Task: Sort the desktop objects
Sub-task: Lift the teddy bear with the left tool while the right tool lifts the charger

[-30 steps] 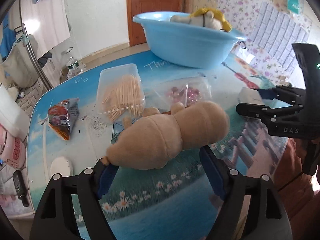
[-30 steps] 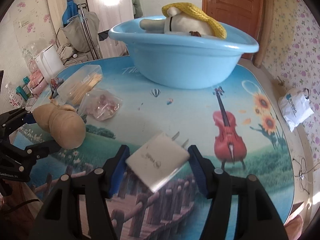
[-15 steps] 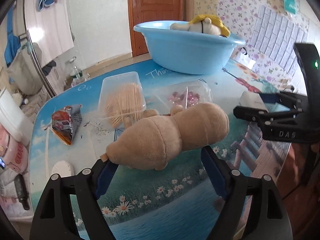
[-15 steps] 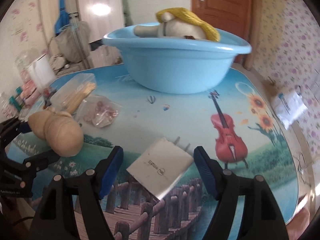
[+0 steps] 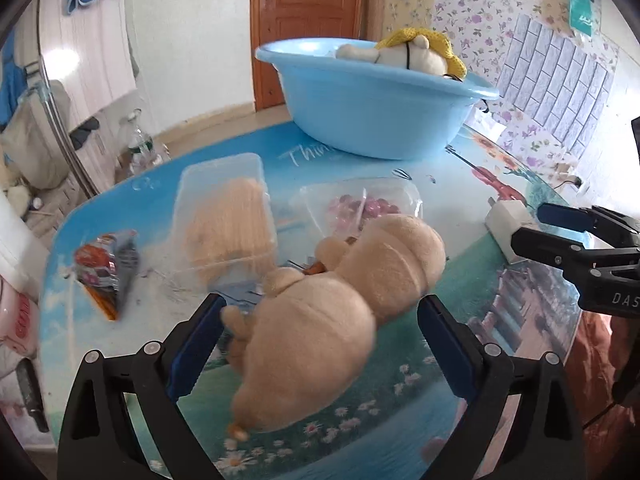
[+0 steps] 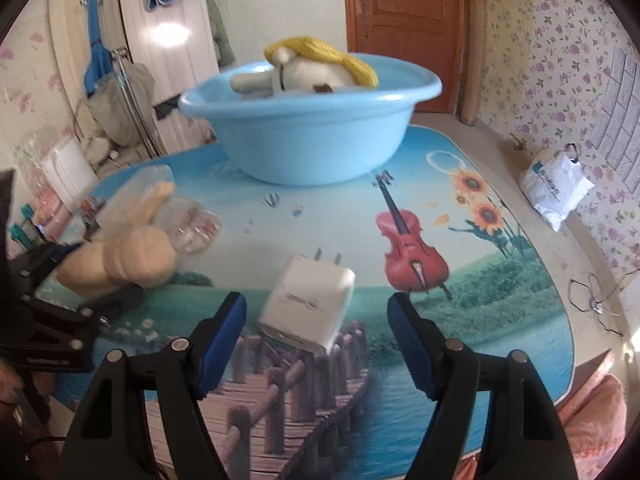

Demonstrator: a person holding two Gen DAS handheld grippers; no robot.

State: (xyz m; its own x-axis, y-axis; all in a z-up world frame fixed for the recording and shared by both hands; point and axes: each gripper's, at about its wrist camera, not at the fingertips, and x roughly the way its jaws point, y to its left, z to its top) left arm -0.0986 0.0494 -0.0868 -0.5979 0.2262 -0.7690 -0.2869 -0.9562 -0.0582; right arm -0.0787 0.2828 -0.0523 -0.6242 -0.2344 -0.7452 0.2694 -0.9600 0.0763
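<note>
Your left gripper point(image 5: 320, 332) has just been spreading its jaws, and the tan plush toy point(image 5: 332, 312) lies loose between them on the printed table point(image 5: 400, 448). Your right gripper point(image 6: 316, 336) also widened; the white charger point(image 6: 310, 306), faint unreadable logo on top, sits between the pads with gaps either side. "DAS" shows on the right gripper's body, "Thin" by the blue basin point(image 5: 372, 116)
</note>
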